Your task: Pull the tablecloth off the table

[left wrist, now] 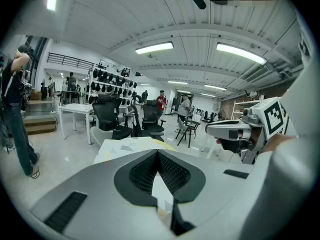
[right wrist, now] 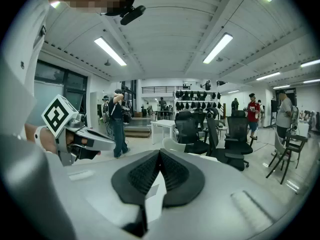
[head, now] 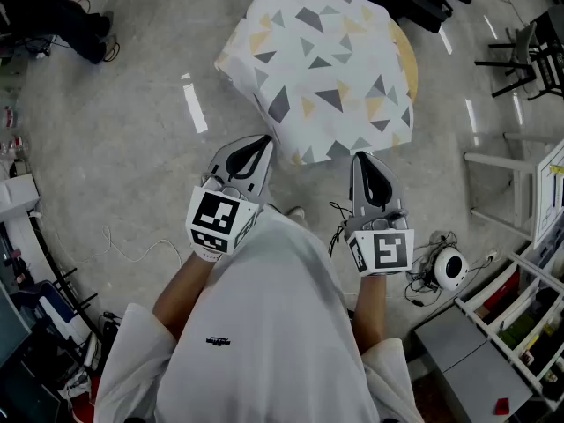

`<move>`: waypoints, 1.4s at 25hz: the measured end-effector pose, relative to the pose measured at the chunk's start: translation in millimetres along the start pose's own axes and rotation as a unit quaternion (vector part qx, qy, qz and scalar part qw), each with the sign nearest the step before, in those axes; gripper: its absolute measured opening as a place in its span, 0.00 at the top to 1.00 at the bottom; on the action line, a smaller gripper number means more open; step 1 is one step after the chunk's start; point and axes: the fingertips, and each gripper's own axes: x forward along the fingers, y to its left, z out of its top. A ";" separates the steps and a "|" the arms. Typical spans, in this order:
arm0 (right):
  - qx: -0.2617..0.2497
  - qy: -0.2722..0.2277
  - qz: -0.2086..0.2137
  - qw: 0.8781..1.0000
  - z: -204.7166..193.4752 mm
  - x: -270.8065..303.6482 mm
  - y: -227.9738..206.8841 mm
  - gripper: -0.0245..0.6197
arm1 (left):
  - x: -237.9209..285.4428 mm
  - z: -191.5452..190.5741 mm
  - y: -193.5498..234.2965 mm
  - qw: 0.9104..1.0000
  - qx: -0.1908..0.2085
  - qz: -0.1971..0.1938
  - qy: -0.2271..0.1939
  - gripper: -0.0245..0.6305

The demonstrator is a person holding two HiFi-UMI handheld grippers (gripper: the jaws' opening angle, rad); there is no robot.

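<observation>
A white tablecloth (head: 326, 69) with grey and yellow triangles lies over a round wooden table, whose bare rim (head: 406, 60) shows at the right. The cloth's near edge hangs toward me. My left gripper (head: 263, 144) is shut on that edge at its left, and my right gripper (head: 359, 159) is shut on it at its right. In the left gripper view a strip of cloth (left wrist: 161, 189) sits pinched behind the closed tips (left wrist: 158, 154). The right gripper view shows the same, with cloth (right wrist: 155, 191) behind the closed tips (right wrist: 160, 154). Both grippers are level, about a hand's width apart.
Black office chairs (head: 520, 60) stand at the back right, and a white frame (head: 502, 192) is to the right. A small round white device (head: 449, 267) with cables lies on the floor by my right hand. Shelving (head: 520, 324) fills the lower right. A person (head: 62, 16) stands at the far left.
</observation>
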 end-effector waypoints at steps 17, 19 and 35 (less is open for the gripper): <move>0.086 -0.052 -0.050 0.994 -40.0 -144.2 9.4 0.95 | -77.5 -32.9 -114.4 1.000 0.007 0.004 -0.021 0.95; 0.075 -0.052 -0.061 0.994 -34.0 -134.3 7.7 0.95 | -74.0 -33.0 -100.1 1.000 -0.002 0.001 -0.020 0.95; 0.068 -0.050 -0.107 0.991 8.3 -47.0 -22.0 0.95 | -20.9 -1.6 -14.4 0.999 -0.012 -0.046 -0.014 0.95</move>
